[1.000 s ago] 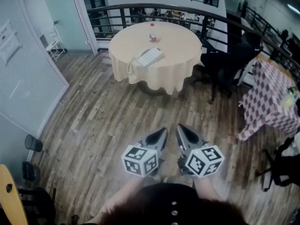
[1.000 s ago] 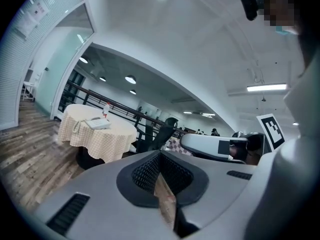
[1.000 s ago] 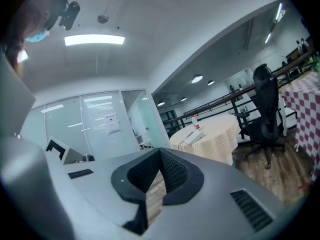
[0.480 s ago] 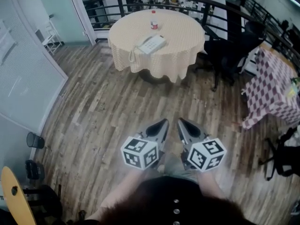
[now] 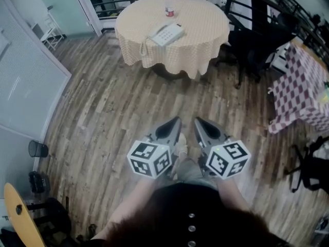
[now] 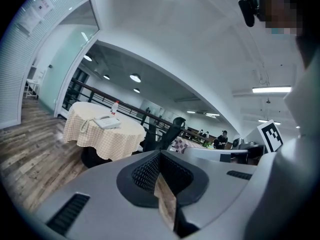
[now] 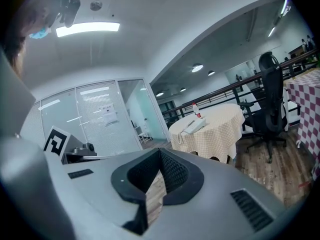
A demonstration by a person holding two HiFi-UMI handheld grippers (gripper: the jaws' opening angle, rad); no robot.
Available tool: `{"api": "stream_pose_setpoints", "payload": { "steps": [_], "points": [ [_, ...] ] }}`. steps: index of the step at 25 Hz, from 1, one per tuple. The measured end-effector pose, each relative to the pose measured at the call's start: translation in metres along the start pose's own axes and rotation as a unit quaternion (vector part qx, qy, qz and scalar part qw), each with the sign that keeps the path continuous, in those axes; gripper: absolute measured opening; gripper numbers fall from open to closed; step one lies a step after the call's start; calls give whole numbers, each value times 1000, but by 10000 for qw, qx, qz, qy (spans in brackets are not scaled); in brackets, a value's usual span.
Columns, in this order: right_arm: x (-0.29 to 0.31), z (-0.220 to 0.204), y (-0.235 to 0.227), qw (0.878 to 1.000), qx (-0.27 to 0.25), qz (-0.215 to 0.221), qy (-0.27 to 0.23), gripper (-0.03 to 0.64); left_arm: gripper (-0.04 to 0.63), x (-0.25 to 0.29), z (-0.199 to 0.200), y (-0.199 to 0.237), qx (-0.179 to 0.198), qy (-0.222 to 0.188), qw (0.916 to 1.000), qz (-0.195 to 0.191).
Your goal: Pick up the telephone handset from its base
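A white telephone with its handset on the base lies on a round table under a cream checked cloth, far ahead across the wooden floor. Its coiled cord hangs over the table's left edge. Both grippers are held low and side by side, well short of the table. My left gripper is shut with nothing in it, and my right gripper is shut and empty too. The left gripper view has the telephone small at the left. In the right gripper view the telephone lies on the table at the right.
A red-capped bottle stands behind the telephone. Black office chairs are right of the table, and a purple checked table is further right. A glass partition runs along the left, with a black bin near it. Railings stand behind the table.
The person has walked toward the round table, which now sits higher and larger in the head view. Both grippers stay together, shut and empty.
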State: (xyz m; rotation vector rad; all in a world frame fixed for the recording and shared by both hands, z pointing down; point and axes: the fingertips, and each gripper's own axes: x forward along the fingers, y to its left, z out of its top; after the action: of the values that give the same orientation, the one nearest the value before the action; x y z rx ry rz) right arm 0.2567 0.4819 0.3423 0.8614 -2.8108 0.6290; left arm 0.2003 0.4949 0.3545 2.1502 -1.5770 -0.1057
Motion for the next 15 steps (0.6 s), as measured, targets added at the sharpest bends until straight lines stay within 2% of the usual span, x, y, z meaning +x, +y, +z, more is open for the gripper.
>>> {"api": "stream_pose_setpoints", "payload": {
  "steps": [10,15],
  "points": [
    [100,45,-54,9997,202,163,-24,11,8,84,42,62,42,70,9999,120],
    [154,71,-69,9991,24,407,109,11,8,120,72,101,72,45,9993,354]
  ]
}}
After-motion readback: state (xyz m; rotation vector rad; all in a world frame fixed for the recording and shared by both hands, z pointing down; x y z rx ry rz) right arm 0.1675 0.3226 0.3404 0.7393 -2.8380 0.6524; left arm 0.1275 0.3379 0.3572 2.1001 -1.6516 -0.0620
